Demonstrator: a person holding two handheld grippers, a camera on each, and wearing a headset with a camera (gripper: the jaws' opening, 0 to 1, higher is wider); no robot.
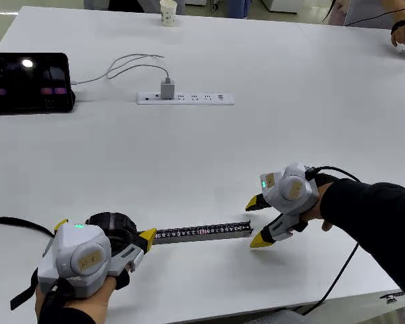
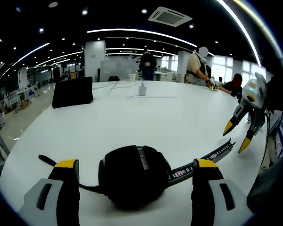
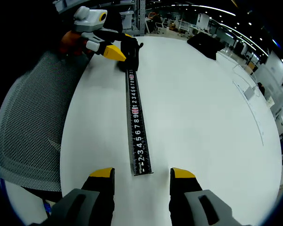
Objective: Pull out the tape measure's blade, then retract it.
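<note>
Done: pull-out, judging by the stretch of blade [image 1: 202, 232] lying outside the case [image 1: 115, 223].
Left: the retract; blade not yet back in.
Case: black, round, flat on the table [image 1: 256, 135] at its near left, between the jaws of the left gripper [image 1: 104, 231].
Blade: dark with white numerals and a red mark partway along; straight, flat on the table, no kink seen; runs from the case toward the right gripper [image 1: 255, 225].
Blade tip [image 3: 142, 170]: just short of the right gripper's jaws, in line with the gap between them, touched by neither.
Strap [image 1: 17, 223]: black, trails from the case across the table, away from the blade.
Left gripper: jaws apart, straddling the case; a gap on each side in the left gripper view, so not clamped.
Right gripper: jaws wide apart, nothing held, low over the table at the blade's end.
Next, as a guess: case steadied, blade fed or let back in.
Risk: quick snap-back, case skidding on the smooth top.
</note>
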